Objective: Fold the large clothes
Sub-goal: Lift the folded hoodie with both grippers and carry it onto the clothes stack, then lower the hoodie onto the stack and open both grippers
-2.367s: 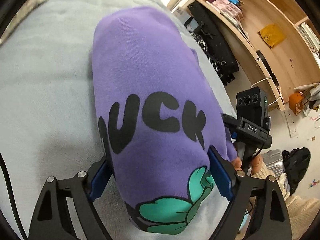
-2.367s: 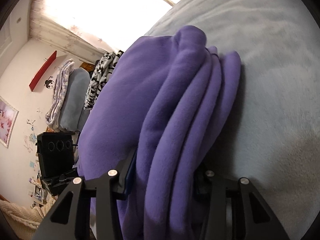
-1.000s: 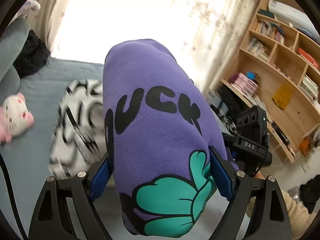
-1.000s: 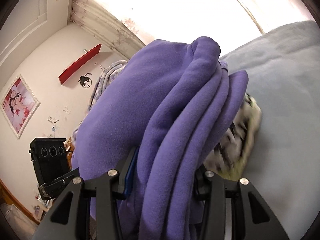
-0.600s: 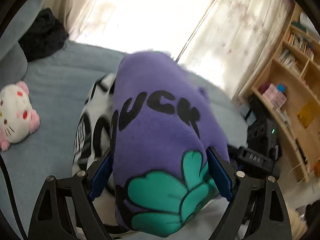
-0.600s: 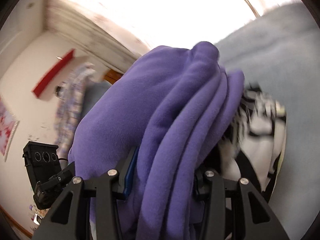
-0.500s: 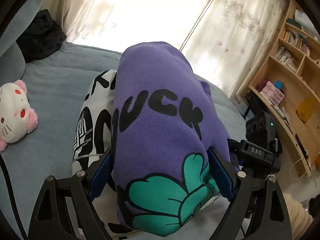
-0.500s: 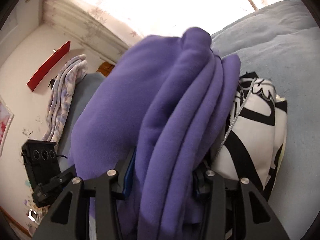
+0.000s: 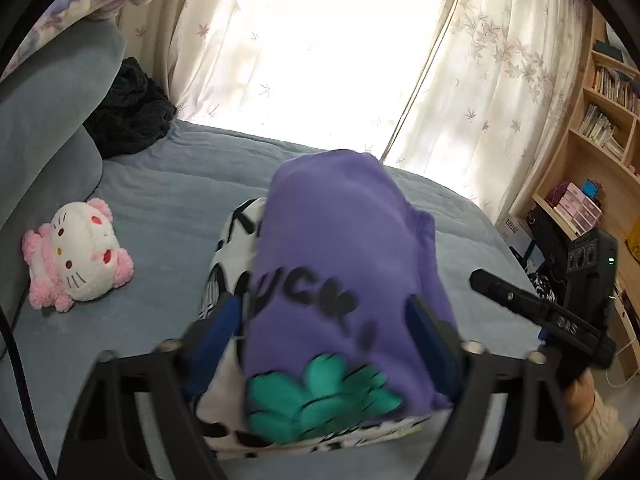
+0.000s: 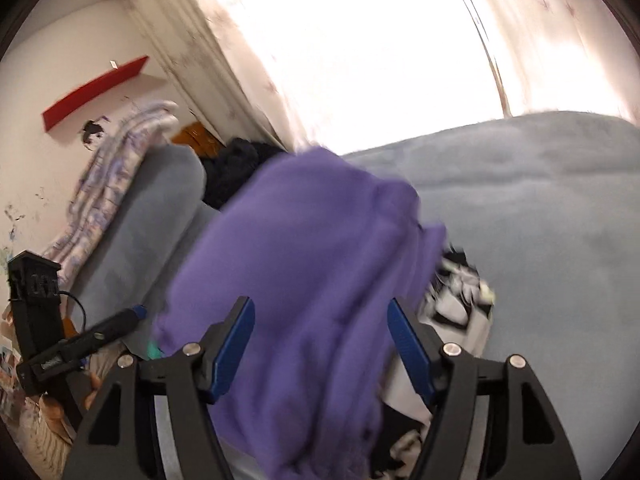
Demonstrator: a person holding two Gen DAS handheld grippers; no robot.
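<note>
The folded purple sweatshirt [image 9: 340, 248], with black letters and a green print, lies on a folded black and white garment [image 9: 232, 248] on the blue-grey bed [image 9: 168, 200]. My left gripper [image 9: 324, 332] straddles its near end with the jaws closing. The left pad stands off the cloth. In the right wrist view the sweatshirt [image 10: 304, 248] lies between the fingers of my right gripper [image 10: 320, 344], whose jaws are opening and whose blue pads are off the cloth. The black and white garment [image 10: 460, 292] shows under its right edge.
A pink and white plush toy [image 9: 76, 256] lies on the bed to the left. A grey pillow [image 9: 44, 120] and a dark knitted heap [image 9: 128, 116] sit at the head. Curtains [image 9: 480, 80] hang behind, with wooden shelves [image 9: 600, 120] to the right.
Both grippers brought the purple sweatshirt down onto the black and white garment. The right jaws have spread off the cloth, the left jaws have narrowed, and both have drawn back a little.
</note>
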